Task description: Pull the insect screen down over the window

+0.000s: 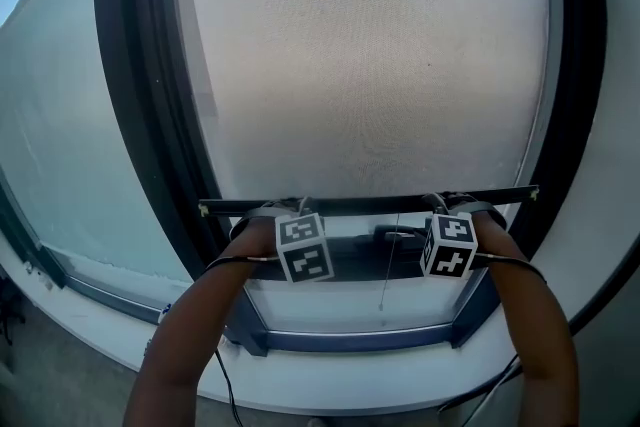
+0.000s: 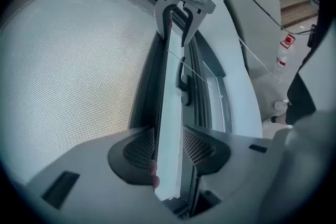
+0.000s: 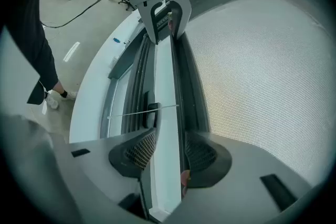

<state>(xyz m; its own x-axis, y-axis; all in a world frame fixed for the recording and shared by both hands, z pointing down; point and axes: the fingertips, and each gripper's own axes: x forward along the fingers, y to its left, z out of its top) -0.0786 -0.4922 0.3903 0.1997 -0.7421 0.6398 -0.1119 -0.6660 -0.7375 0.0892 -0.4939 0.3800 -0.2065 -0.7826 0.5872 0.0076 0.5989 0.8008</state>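
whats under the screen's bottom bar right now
Under the bottom bar: bare window, a dark handle, a thin hanging cord, the white sill. The left tool and right tool cover parts.

Fine woven matt mesh screen [image 1: 370, 65], smooth metal-looking pull bar [image 1: 370, 205], smooth dark window frame [image 1: 130, 95].

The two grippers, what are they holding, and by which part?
Both clamp the insect screen's slim dark bottom bar: left gripper near its left end, right gripper near its right end.
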